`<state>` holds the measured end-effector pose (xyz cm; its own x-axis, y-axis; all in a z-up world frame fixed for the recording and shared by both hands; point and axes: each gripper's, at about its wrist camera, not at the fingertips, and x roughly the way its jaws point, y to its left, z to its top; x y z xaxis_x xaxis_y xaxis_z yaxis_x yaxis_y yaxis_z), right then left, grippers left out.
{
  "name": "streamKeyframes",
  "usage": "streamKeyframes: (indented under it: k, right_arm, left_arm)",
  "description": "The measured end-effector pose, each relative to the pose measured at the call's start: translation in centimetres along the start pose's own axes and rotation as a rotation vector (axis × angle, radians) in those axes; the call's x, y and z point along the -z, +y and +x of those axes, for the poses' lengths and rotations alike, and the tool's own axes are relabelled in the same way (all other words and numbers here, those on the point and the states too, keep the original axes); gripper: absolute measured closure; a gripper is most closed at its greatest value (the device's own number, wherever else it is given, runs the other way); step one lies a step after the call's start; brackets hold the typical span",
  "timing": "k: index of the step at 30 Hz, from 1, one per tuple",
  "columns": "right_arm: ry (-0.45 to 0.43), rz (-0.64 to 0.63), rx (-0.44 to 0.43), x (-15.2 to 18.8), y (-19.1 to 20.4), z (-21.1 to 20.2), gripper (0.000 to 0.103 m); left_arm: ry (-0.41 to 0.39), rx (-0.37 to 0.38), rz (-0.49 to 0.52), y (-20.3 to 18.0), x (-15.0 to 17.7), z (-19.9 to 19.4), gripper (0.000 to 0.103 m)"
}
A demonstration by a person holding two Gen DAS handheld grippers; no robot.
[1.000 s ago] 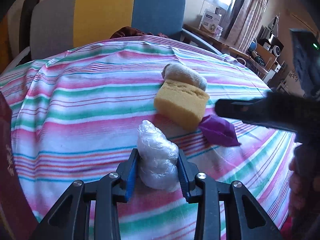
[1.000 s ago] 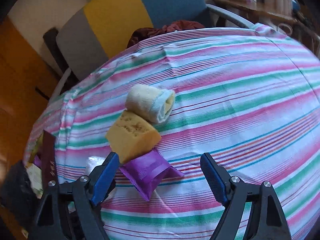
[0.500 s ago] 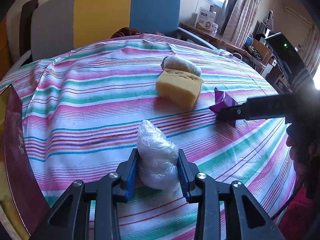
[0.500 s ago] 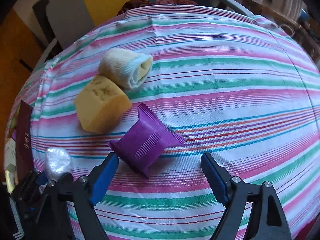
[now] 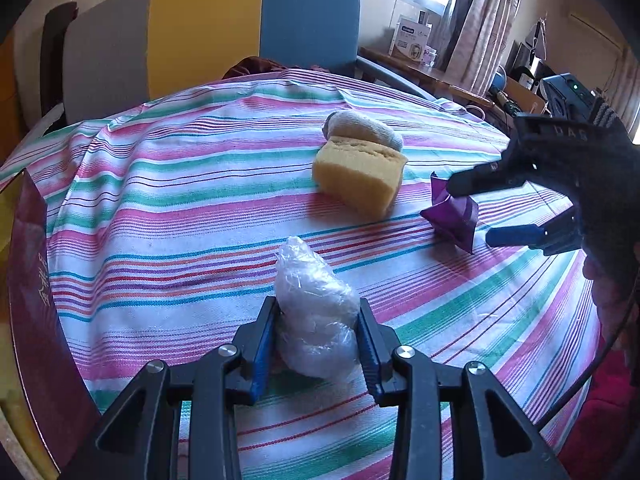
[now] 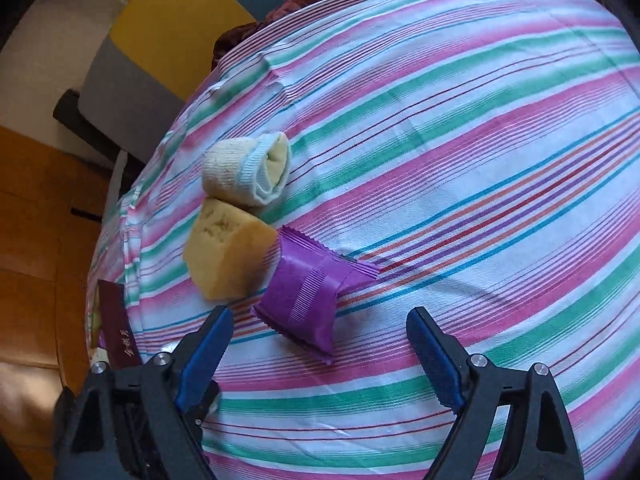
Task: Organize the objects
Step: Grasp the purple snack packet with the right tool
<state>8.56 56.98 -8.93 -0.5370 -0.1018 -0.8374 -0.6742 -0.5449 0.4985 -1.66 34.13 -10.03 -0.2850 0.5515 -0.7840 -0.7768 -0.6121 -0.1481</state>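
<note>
Purple packet (image 6: 306, 296) just ahead, between right fingers (image 6: 434, 354)

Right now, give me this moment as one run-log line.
left tool: shut on plastic-wrapped bundle | right tool: open, jaws just widening, over purple packet | sponge, rolled sock: on cloth

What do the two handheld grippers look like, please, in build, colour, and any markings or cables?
Both the left gripper and the right gripper are black plastic frames with cut-out triangular arms, silver screw heads and ridged blue pads. Seen from the left wrist, the right gripper's body bears raised letters, a green light glows behind it, and a thin black cable trails down.
</note>
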Motion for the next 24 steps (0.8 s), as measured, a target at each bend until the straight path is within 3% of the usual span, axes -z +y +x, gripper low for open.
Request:
streamKeyframes:
  k: [3,5,8,9,19,24]
  right_arm:
    - [-0.043,-0.010,0.006,-0.2,0.7,0.2,0.017]
    - [-0.050,-0.044,0.013,-0.3,1.4,0.5,0.024]
    - [-0.041,-0.172,0.126,0.0,2.8,1.5,0.048]
    - [-0.060,-0.216,0.178,0.2,3.3,1.6,0.066]
    - [-0.068,-0.348,0.280,1.2,4.0,1.8,0.069]
    - [-0.063,-0.367,0.288,1.1,4.1,2.1,0.068]
  left_arm:
    - [-0.003,-0.005,0.000,-0.1,0.0,0.0,0.065]
    - [-0.005,-0.005,0.001,-0.1,0.1,0.0,0.065]
    - [-0.007,-0.003,-0.002,-0.1,0.1,0.0,0.065]
    - [-0.008,-0.001,-0.003,-0.1,0.1,0.0,0.065]
    - [-0.009,-0.005,0.003,-0.1,0.2,0.0,0.067]
    - [0.010,-0.026,0.017,-0.3,0.1,-0.3,0.070]
